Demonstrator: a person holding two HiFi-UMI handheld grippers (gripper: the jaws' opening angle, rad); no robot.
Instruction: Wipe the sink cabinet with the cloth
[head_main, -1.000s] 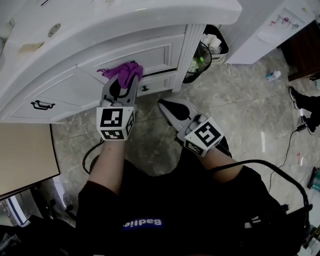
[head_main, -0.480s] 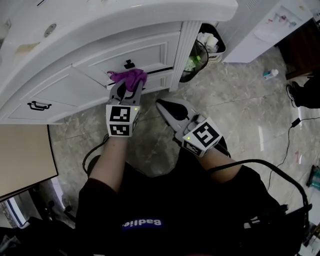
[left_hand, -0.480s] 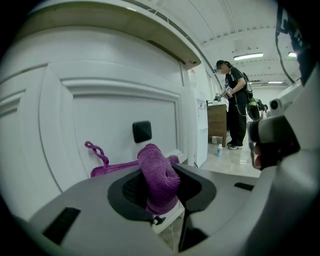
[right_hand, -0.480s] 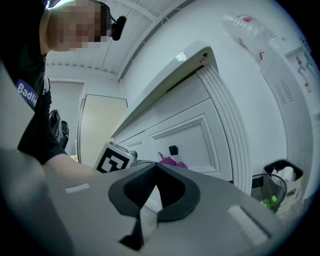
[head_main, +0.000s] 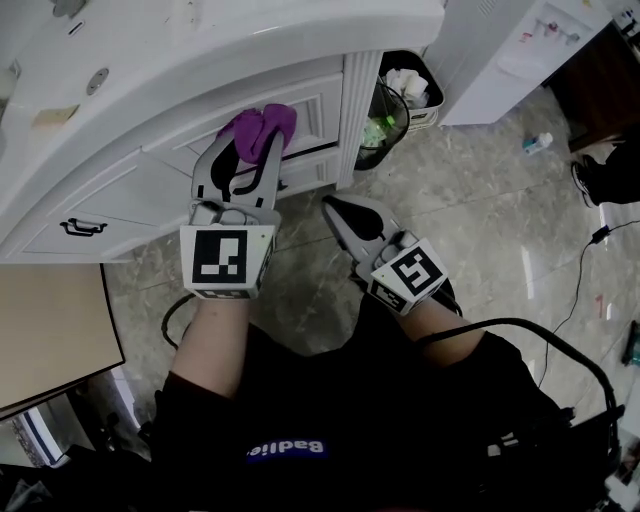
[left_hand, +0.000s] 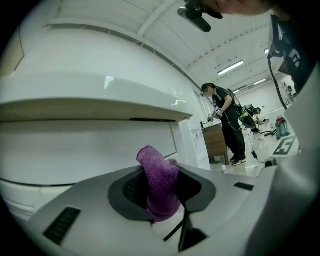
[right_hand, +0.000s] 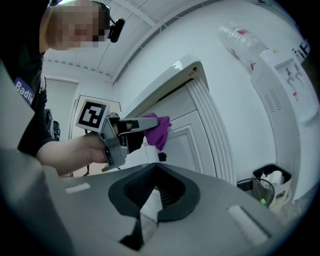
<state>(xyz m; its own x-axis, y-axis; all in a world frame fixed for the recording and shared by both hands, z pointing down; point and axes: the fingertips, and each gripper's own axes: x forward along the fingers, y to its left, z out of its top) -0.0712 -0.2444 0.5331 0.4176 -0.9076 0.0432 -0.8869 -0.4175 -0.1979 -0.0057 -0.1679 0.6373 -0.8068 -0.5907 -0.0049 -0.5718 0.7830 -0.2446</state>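
A purple cloth (head_main: 264, 128) is pressed against the upper drawer front of the white sink cabinet (head_main: 150, 180), just under the countertop's rim (head_main: 250, 50). My left gripper (head_main: 243, 152) is shut on the cloth (left_hand: 159, 182), which sticks up from between the jaws towards the white panel (left_hand: 75, 150). In the right gripper view the left gripper (right_hand: 142, 123) holds the cloth (right_hand: 159, 131) just above a small dark drawer knob (right_hand: 161, 156). My right gripper (head_main: 338, 212) hangs shut and holds nothing, over the floor to the right of the left one and apart from the cabinet; its own view (right_hand: 150, 202) shows the same.
A wire waste bin (head_main: 402, 98) with rubbish stands right of the cabinet's fluted corner post (head_main: 358, 110). The left drawer carries a dark handle (head_main: 80, 227). A tan board (head_main: 50, 330) lies at lower left, and a cable (head_main: 540, 330) trails over the tiled floor. A person (left_hand: 227, 125) stands far off.
The left gripper has carried the cloth up the drawer front, from the gap between the drawers to the upper panel. The right gripper has hardly moved.
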